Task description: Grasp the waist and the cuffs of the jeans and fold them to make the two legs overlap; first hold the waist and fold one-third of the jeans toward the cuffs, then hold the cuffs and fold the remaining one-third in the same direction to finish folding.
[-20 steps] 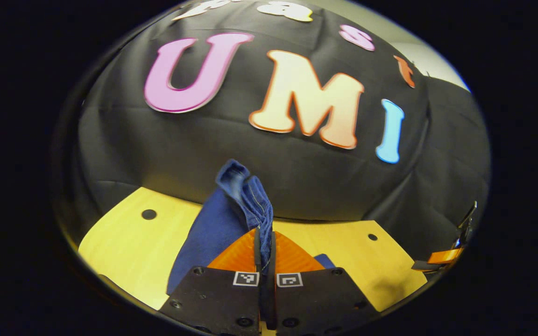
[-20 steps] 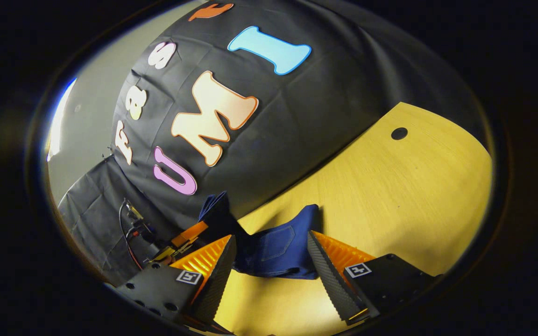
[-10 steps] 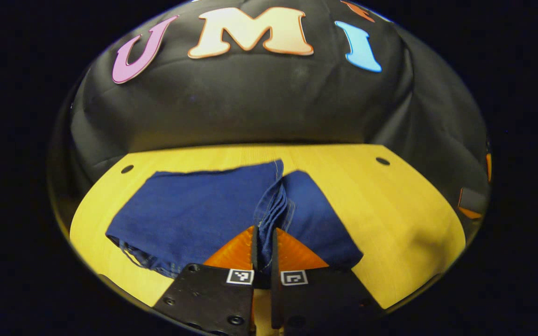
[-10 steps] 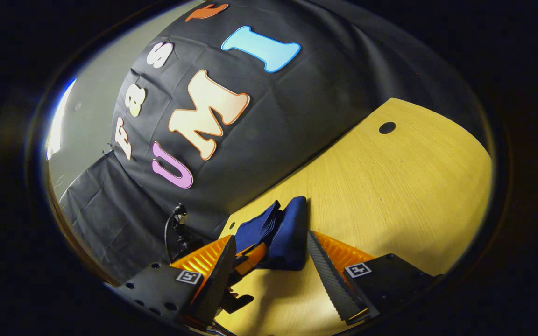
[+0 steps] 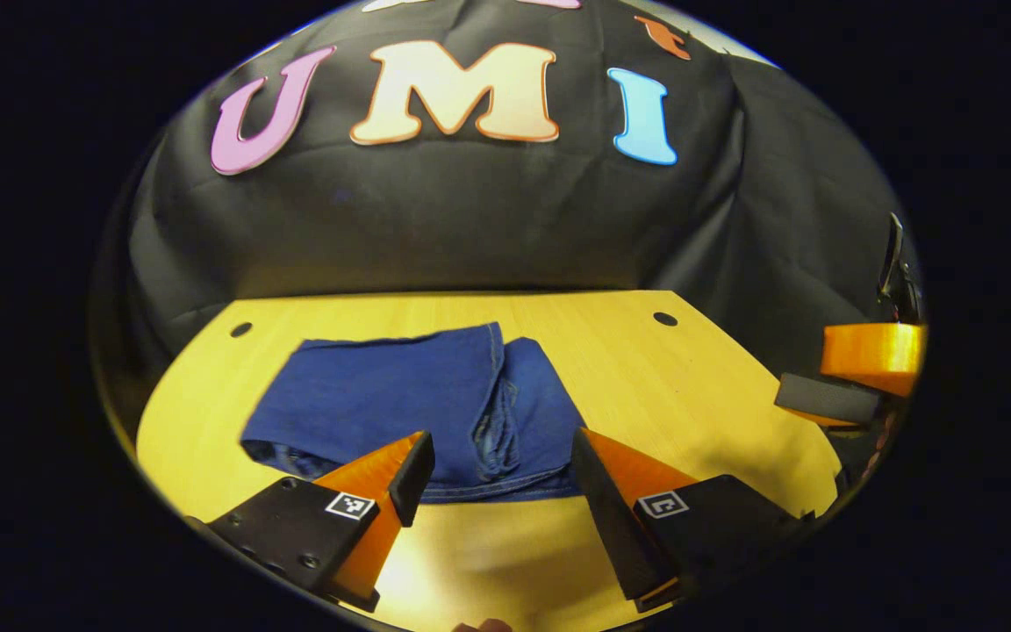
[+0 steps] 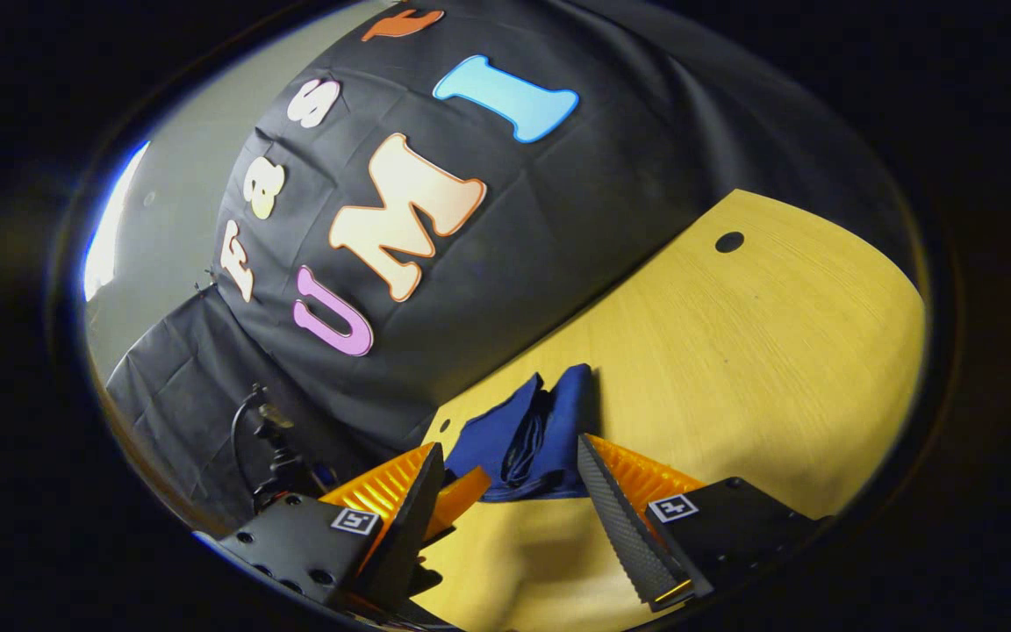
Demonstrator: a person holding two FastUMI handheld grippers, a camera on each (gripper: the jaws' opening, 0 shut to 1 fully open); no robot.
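Though the dark blue denim jeans lie folded into a compact bundle on the yellow wooden table, they sit just ahead of the left gripper, whose orange fingers stand spread apart and touch no cloth. To its right, in the left gripper view, the orange finger of the right gripper hangs well off to the side. In the right gripper view, that right gripper is likewise spread wide and empty, the jeans just beyond its fingertips. I'd judge the denim soft but thick, fairly heavy for cloth, not slippery, and likely to spring open at the layered edges; the stacked hems near the middle seam look the best place to pinch. I count one pair of jeans, two grippers, one table.
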